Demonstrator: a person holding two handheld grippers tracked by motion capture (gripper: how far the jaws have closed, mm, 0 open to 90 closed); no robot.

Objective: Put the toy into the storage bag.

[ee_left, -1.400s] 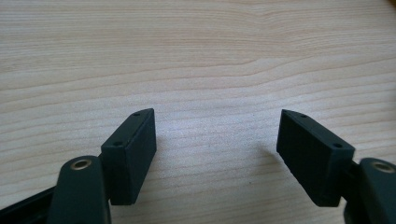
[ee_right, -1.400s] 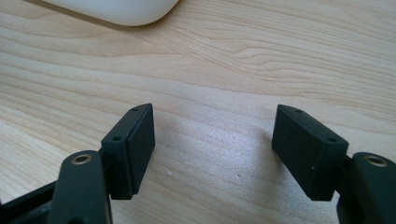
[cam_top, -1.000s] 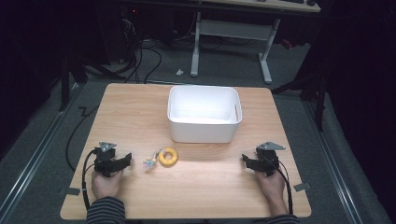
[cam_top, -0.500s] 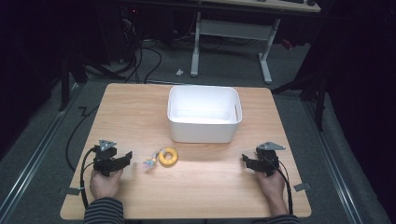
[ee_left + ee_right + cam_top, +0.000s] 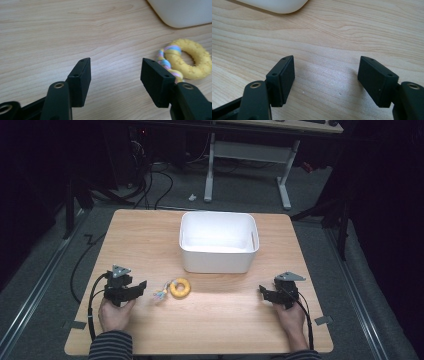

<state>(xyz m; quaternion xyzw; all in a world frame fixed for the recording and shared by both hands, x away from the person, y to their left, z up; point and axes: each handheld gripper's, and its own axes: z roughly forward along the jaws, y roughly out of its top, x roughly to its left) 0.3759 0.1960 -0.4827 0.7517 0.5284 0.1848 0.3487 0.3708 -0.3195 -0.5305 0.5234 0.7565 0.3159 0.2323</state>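
The yellow ring toy [image 5: 180,288] with its rope tail lies on the desk [image 5: 150,235] at the white tub's [image 5: 218,242] seven o'clock. The left tool [image 5: 141,286], jaws narrowing around nothing, sits at the toy's nine o'clock, likely lining up a pick. The right tool [image 5: 263,291] rests released.

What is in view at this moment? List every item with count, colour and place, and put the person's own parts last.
ring toy: 1, yellow with a pastel rope knot, on the table between the left gripper and the bin.
bin: 1, white, nothing seen inside, middle of the table toward the far edge.
table: 1, light wood, under everything.
desk: 1, white legs, on the floor beyond the table.
cables: several, black, on the grey floor at far left.
left gripper: 1, black, open, jaws have just been closing with nothing between them, beside the toy.
right gripper: 1, black, open, over bare wood near the table's right edge.
hands: 2, each holding a gripper; striped sleeves at the near edge.
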